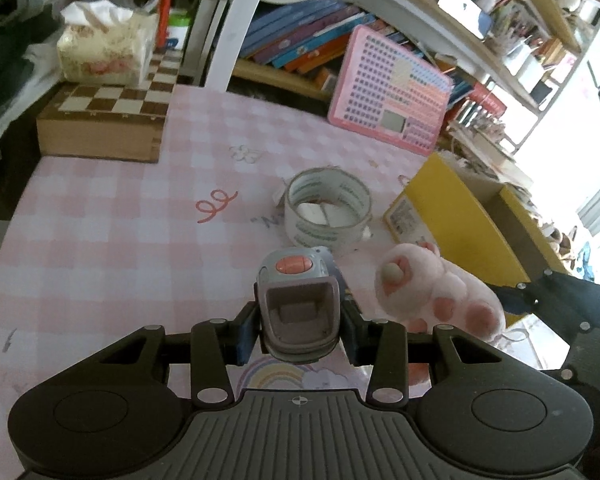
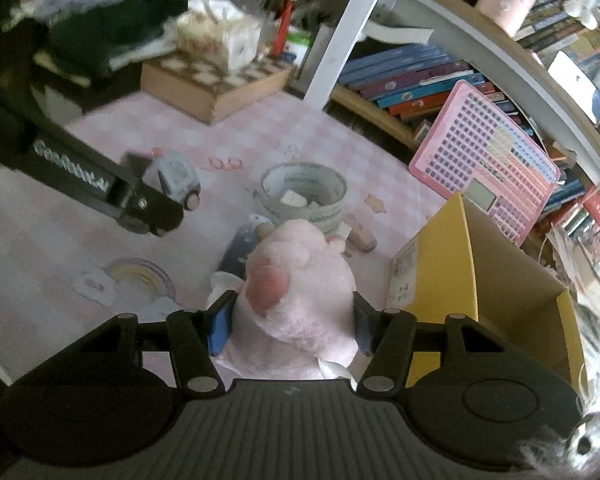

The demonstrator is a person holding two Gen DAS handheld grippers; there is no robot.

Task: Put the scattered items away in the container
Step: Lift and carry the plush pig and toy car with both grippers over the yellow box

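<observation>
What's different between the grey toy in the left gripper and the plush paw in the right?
The grey toy is hard, boxy plastic with an orange button; the plush paw is soft, rounded pink fur with darker pads. The toy fits between its pads, while the paw bulges past its own. Both are clamped and off the table, near the yellow box.

The left hand-held gripper [image 1: 299, 320] clamps a grey plastic toy with an orange button [image 1: 298, 304]; a white tape roll [image 1: 327, 210] lies just beyond.

White lettering on the left gripper's arm [image 2: 76, 172], perhaps "GenRobot.AI".
</observation>
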